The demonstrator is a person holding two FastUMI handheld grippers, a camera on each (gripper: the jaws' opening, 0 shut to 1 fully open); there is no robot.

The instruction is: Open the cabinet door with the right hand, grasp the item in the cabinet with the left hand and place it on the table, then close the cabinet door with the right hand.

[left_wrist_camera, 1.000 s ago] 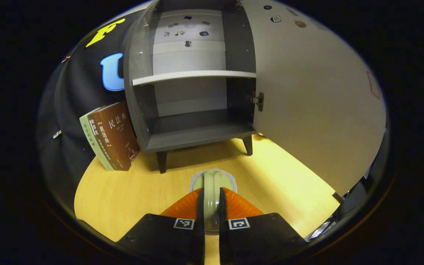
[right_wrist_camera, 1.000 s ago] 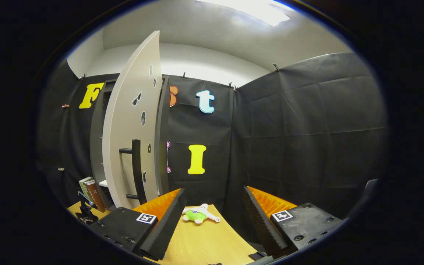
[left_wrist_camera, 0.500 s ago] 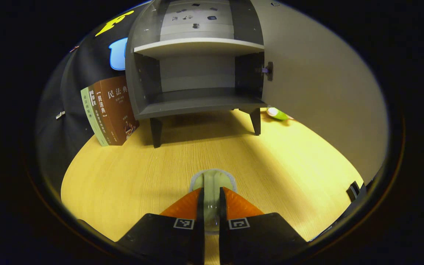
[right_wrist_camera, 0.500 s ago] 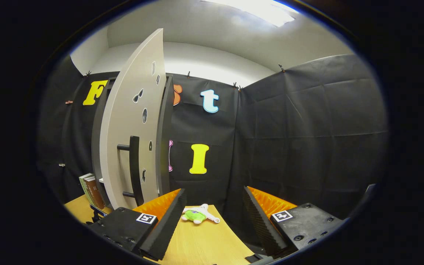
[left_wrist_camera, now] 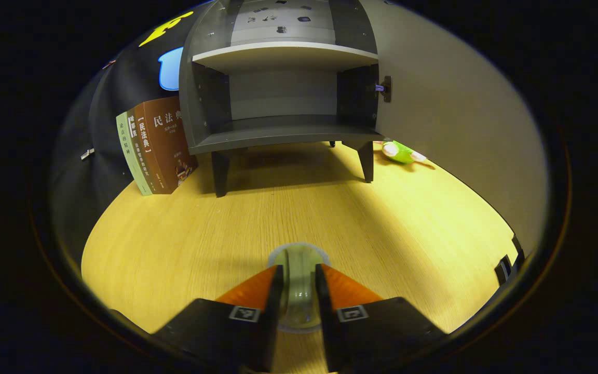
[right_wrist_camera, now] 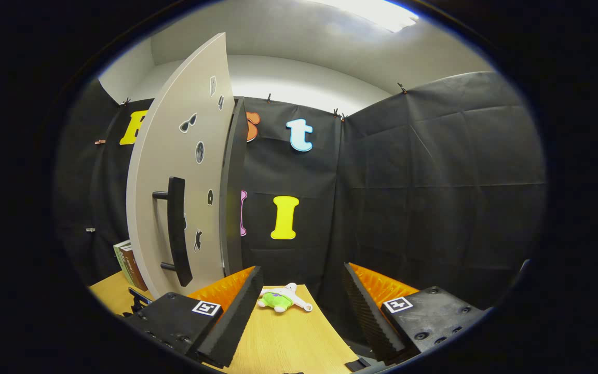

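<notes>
The light wooden tabletop (left_wrist_camera: 200,234) spreads across the left gripper view, and at its far edge stands the dark grey cabinet on short legs (left_wrist_camera: 211,104), open at the front, with a pale shelf board (left_wrist_camera: 283,52) across its middle and nothing on the lower floor of the cabinet. Its big pale grey cabinet door (left_wrist_camera: 449,130) is swung wide open to the right; the right gripper view shows the door's outer face with small stickers and a black bar handle (right_wrist_camera: 177,228) mounted upright on it. A few upright books, brown and pale green (left_wrist_camera: 159,145), lean against the cabinet's left side. The left claw (left_wrist_camera: 299,267) is low over the tabletop, well in front of the cabinet, its two fingers close on either side of the pale green translucent round item (left_wrist_camera: 299,298); I cannot tell whether they press on it or merely flank it. The right claw (right_wrist_camera: 302,268) is wide open and holds nothing, apart from the handle. A small green and white plush toy (left_wrist_camera: 400,152) lies on the tabletop just beside the cabinet's front right leg.
</notes>
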